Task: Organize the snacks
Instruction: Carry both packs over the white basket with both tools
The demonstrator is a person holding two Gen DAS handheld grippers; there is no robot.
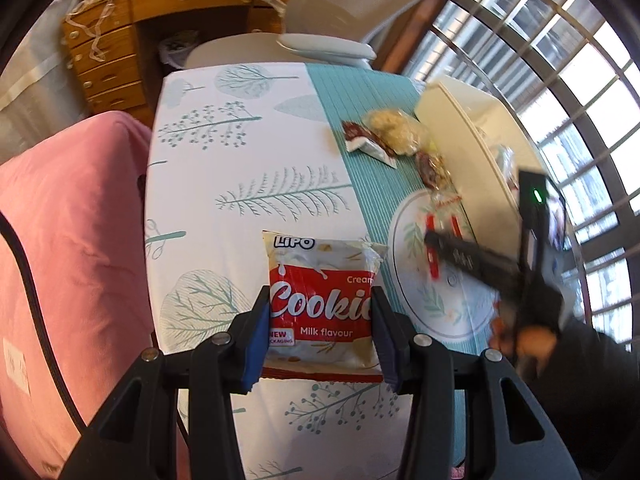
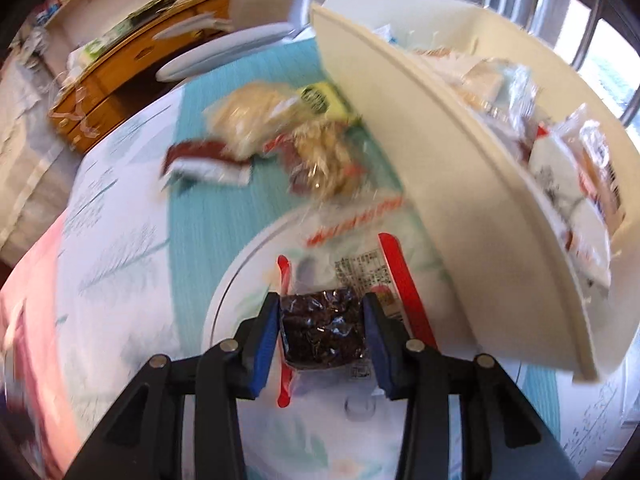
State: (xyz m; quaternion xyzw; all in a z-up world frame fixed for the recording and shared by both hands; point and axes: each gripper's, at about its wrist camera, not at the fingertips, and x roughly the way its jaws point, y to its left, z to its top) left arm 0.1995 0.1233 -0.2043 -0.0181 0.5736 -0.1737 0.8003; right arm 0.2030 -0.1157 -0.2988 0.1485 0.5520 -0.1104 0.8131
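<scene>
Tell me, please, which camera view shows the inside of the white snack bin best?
The right wrist view: it looks over the white bin wall, so the wrapped snacks inside show. The left wrist view shows the bin only edge-on, with its contents mostly hidden behind the wall and the right gripper.

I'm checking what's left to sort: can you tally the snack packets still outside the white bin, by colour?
Red-and-white: 2 (cookie packet in the left tongs; wrapper on the mat)
Dark brown: 2 (brownie packet in the right tongs; clear-wrapped snack)
Pale: 1 (cracker bag)
Green-yellow: 1 (small packet)
Total: 6
</scene>
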